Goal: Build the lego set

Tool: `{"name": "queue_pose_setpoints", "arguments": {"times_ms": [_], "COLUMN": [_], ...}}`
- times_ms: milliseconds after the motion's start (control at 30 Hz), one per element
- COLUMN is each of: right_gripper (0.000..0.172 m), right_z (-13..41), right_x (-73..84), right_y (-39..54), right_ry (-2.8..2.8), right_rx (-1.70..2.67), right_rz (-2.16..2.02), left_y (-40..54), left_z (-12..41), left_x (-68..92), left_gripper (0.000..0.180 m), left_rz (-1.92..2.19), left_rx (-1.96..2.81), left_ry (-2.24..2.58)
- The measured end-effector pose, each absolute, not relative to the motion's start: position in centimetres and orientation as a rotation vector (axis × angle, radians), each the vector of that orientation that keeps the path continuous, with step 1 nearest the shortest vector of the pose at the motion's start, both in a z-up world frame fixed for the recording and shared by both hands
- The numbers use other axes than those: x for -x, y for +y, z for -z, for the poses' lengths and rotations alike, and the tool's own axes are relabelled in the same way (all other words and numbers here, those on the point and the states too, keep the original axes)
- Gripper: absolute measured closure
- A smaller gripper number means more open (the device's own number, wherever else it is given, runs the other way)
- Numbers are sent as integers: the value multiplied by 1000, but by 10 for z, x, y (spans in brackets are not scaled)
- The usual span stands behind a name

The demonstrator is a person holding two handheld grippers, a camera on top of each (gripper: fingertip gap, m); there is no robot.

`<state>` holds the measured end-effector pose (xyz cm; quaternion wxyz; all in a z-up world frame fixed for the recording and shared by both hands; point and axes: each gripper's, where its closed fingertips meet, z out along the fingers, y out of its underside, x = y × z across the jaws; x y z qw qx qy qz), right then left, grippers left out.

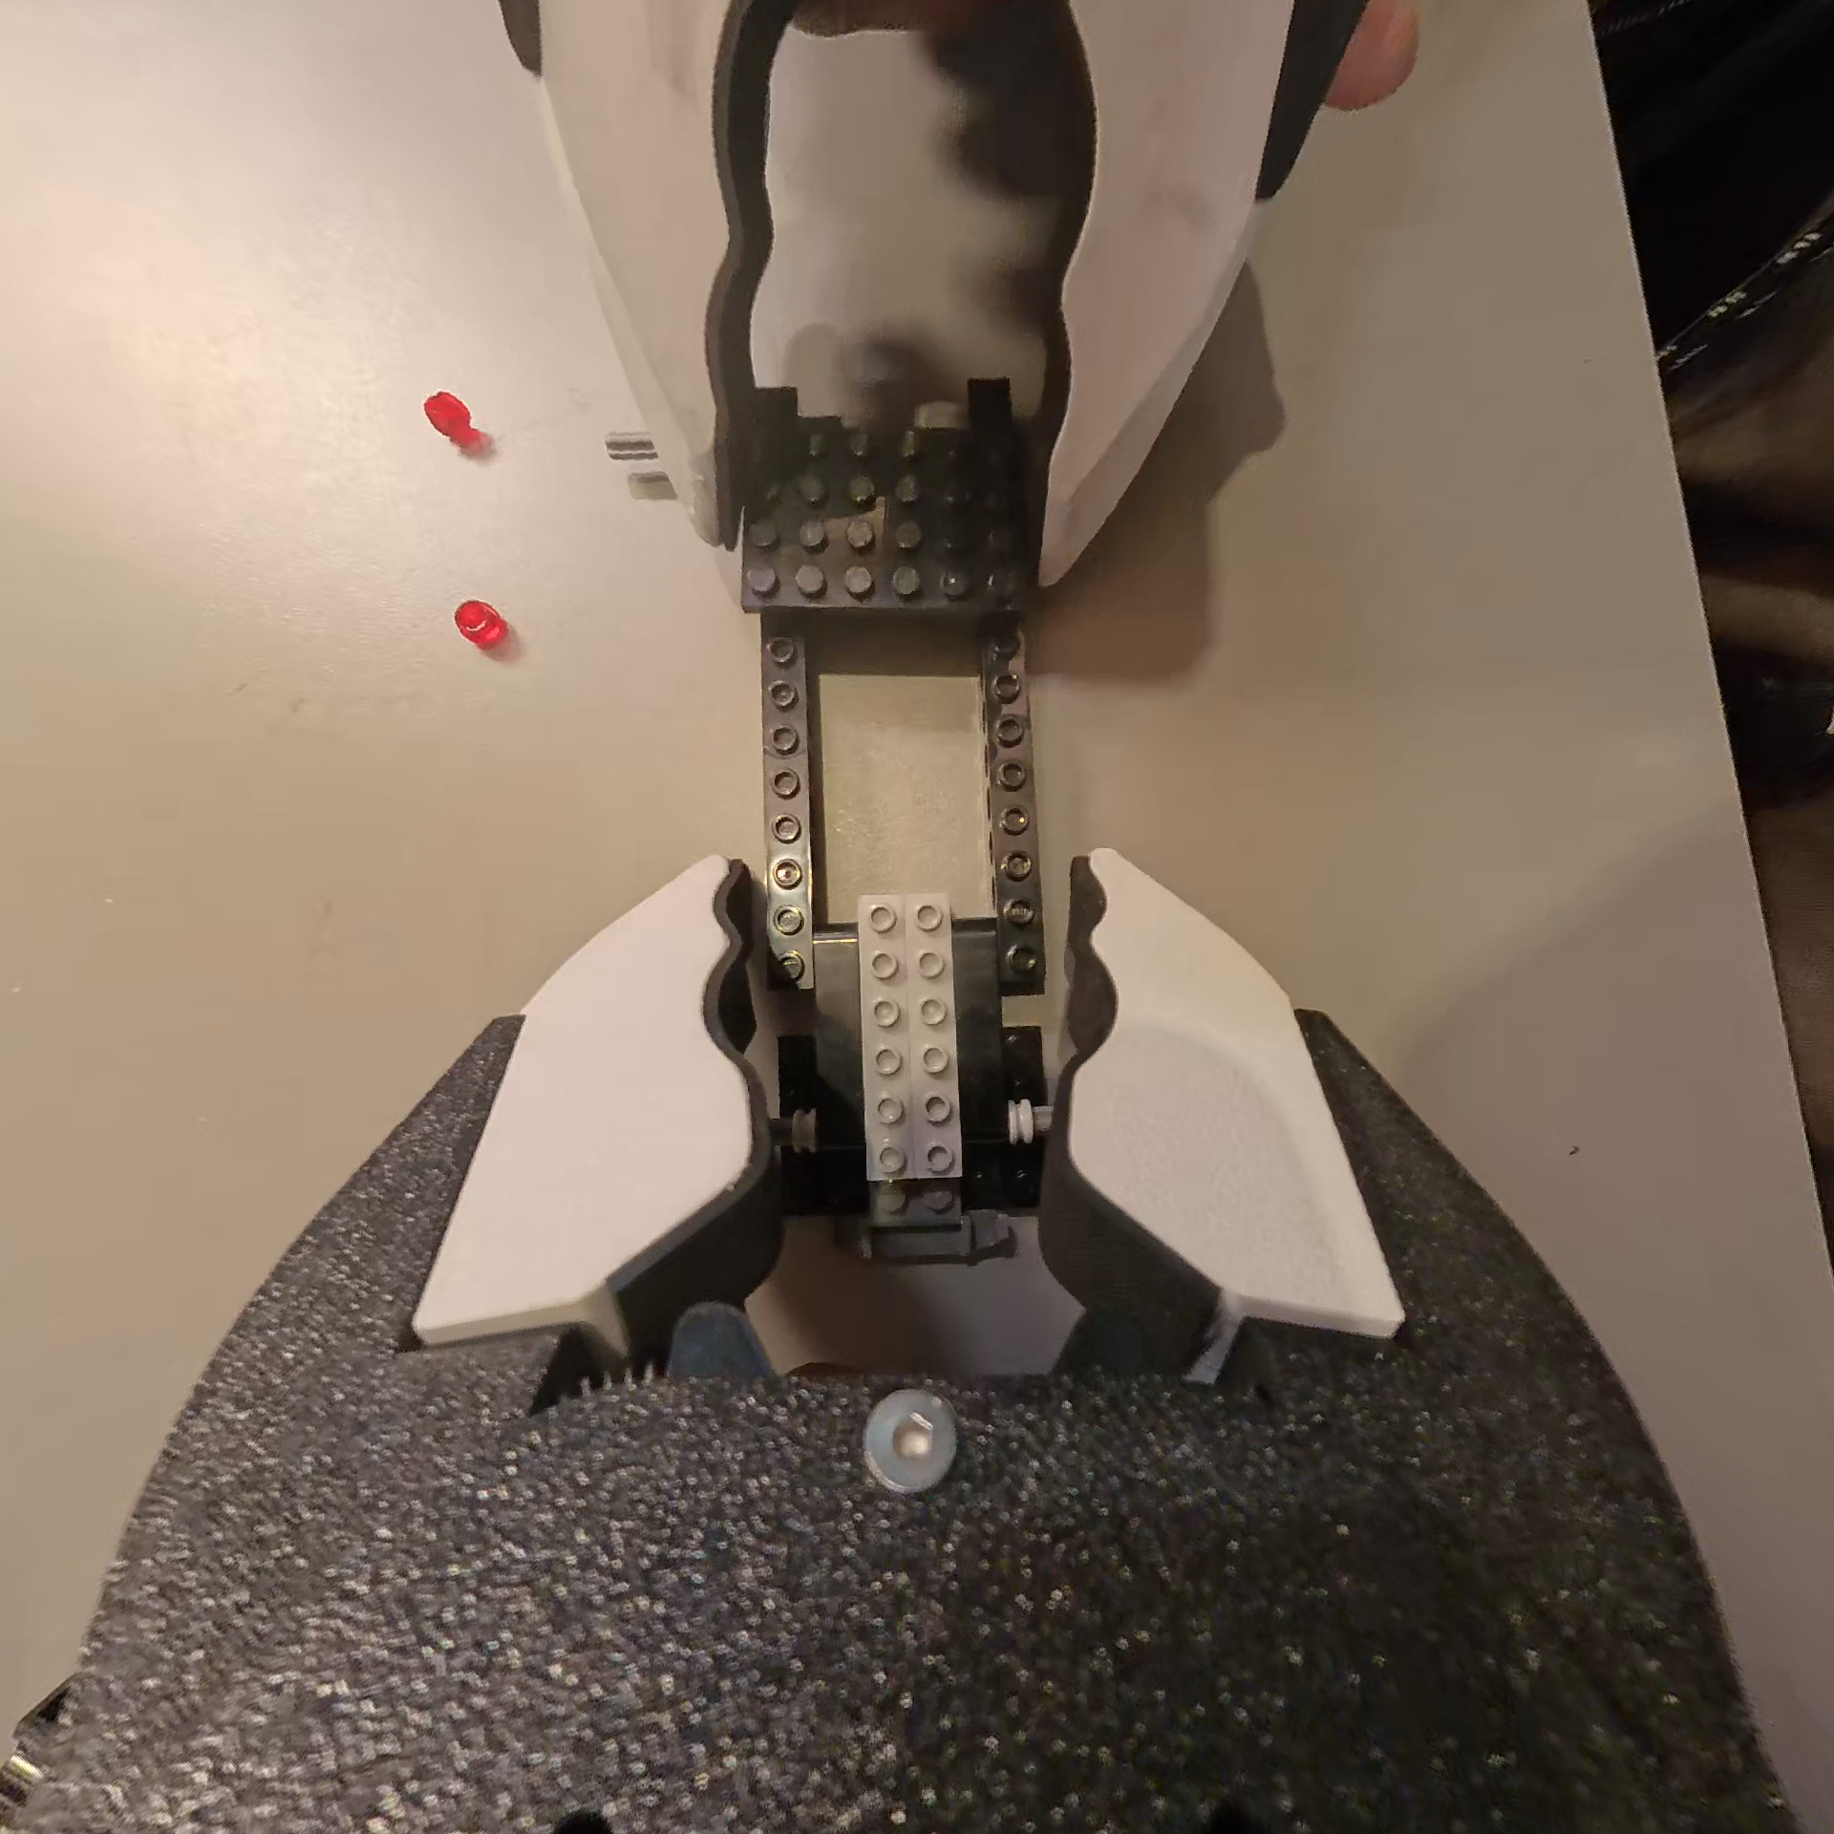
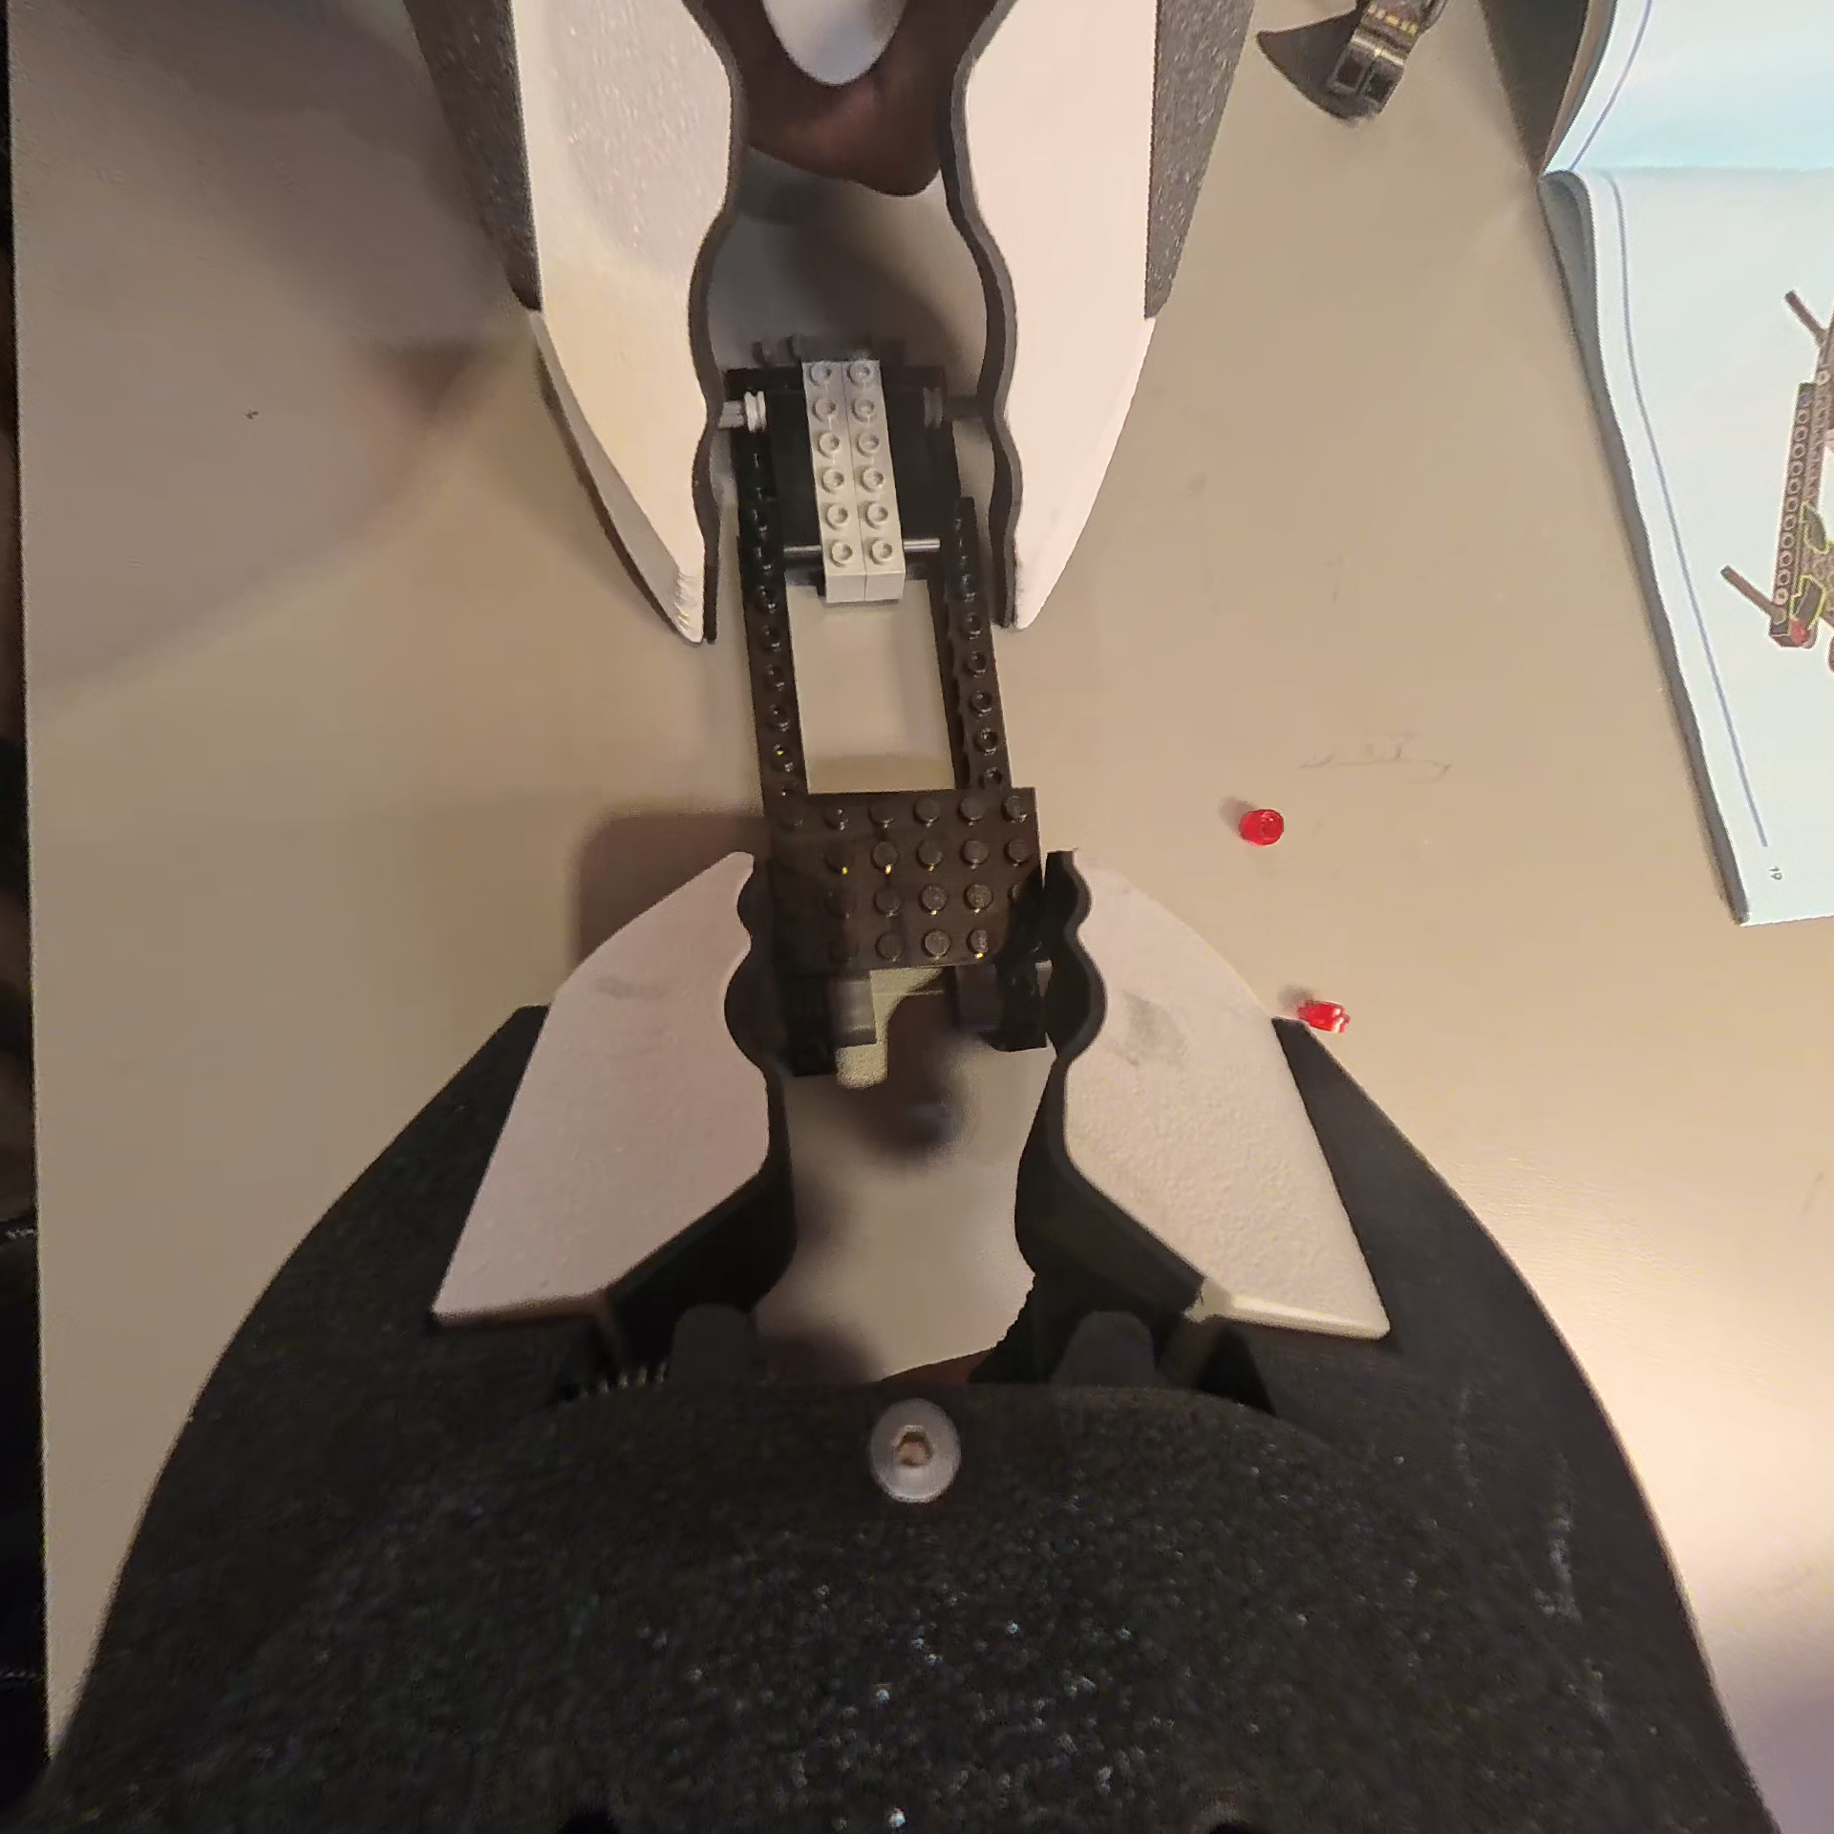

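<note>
Between both jaws: black brick frame (image 1: pixel 898 764), ends gripped.

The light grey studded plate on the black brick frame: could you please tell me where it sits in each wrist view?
Left wrist view: the light grey plate lies low in the centre, between this view's own fingers, at the near end of the black frame.
Right wrist view: it lies high in the centre, at the frame's far end, between the other gripper's fingers.
Shared landmark: the two red studs on the table beside the frame.
</note>
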<state>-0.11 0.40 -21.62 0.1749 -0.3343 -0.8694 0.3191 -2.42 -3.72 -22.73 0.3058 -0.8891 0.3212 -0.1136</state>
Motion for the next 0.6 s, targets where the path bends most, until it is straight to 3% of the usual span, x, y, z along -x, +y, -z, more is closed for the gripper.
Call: {"name": "queue_pose_setpoints", "arguments": {"times_ms": [600], "right_gripper": [120], "right_z": [212], "right_x": [-35], "right_y": [68], "right_ry": [-2343], "right_rx": [1152], "right_rz": [-782], "left_y": [-36], "left_z": [227], "left_x": [26], "left_gripper": [123], "left_rz": [288], "left_rx": [2351], "left_ry": [845]}}
